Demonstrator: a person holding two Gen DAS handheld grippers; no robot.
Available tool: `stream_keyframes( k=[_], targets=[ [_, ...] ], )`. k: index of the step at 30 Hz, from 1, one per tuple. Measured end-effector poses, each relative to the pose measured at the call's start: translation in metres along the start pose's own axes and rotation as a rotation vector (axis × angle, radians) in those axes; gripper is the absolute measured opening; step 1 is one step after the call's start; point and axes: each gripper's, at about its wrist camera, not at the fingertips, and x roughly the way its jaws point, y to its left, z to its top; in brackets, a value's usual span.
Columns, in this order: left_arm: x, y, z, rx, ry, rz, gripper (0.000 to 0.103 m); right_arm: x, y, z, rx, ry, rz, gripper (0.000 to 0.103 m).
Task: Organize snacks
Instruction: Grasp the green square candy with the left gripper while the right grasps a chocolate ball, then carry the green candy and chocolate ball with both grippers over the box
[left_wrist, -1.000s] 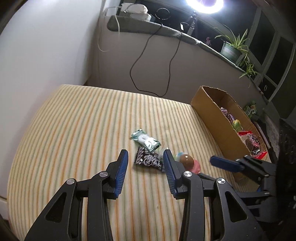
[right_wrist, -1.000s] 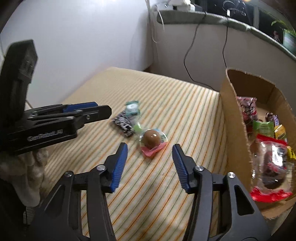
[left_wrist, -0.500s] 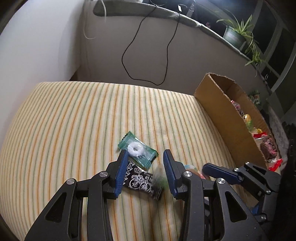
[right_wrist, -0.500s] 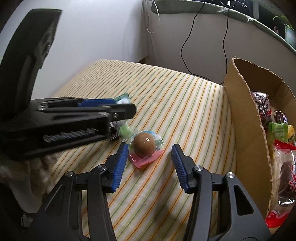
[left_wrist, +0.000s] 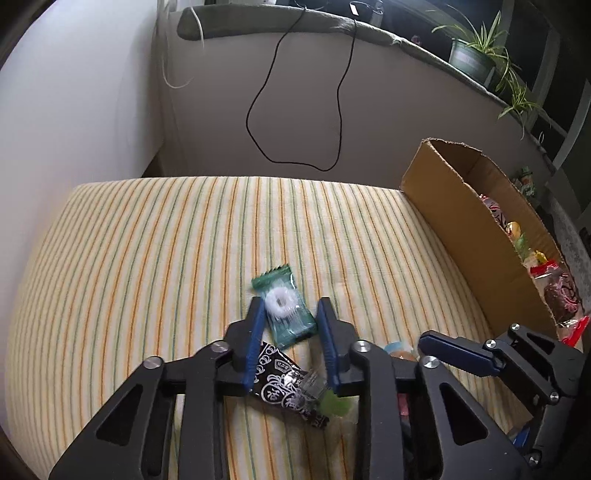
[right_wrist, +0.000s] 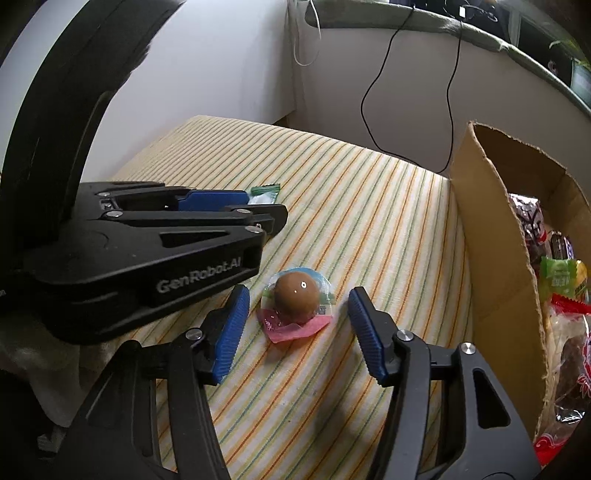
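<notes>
Snacks are shown on a striped mattress (left_wrist: 147, 258). At left, a green mint packet (left_wrist: 286, 308) is bracketed by the open left hand-held gripper (left_wrist: 291, 314), nothing being gripped; a black patterned packet (left_wrist: 280, 384) lies beneath. Centrally, a brown egg-shaped snack (right_wrist: 297, 295) is framed, untouched, by the wide-open right hand-held gripper (right_wrist: 299, 310). At right, a cardboard box (right_wrist: 491, 236) is seen holding further snacks.

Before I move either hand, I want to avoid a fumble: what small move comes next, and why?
Probably ease the right gripper forward and close it on the egg-shaped candy pack. Its open pads already flank the pack without touching it, and the cardboard box stands just to the right.
</notes>
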Motion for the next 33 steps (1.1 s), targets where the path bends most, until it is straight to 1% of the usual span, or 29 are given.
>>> stream_keyframes(
  k=[1,3,4,10,12,18,22,30,33],
  targets=[
    [0.000,0.000,0.000,-0.002,-0.002,-0.002,0.024,0.000,0.000,0.000,0.000,-0.001,-0.004,0.057],
    [0.000,0.002,0.000,-0.007,-0.004,-0.002,0.022,-0.001,-0.001,-0.001,0.007,-0.006,-0.016,0.046],
    [0.000,0.003,0.000,-0.009,-0.004,-0.004,0.022,-0.001,-0.003,-0.001,0.015,-0.008,-0.017,0.043],
    [-0.004,0.004,-0.001,-0.023,-0.016,-0.005,0.022,-0.002,-0.010,0.000,0.039,-0.019,-0.005,0.040],
    [-0.009,0.007,-0.003,-0.033,-0.022,-0.010,0.022,-0.004,-0.013,0.000,0.049,-0.031,-0.002,0.035],
    [-0.024,0.011,-0.006,-0.044,-0.044,-0.008,0.022,-0.010,-0.019,0.001,0.076,-0.044,0.015,0.030],
    [-0.036,0.011,-0.006,-0.046,-0.065,-0.004,0.022,-0.020,-0.020,-0.002,0.085,-0.061,0.030,0.029],
    [-0.059,0.003,-0.006,-0.039,-0.107,-0.004,0.022,-0.054,-0.016,-0.005,0.085,-0.119,0.053,0.029],
    [-0.066,-0.003,-0.004,-0.031,-0.123,-0.011,0.022,-0.075,-0.019,-0.010,0.090,-0.146,0.062,0.029]
  ],
)
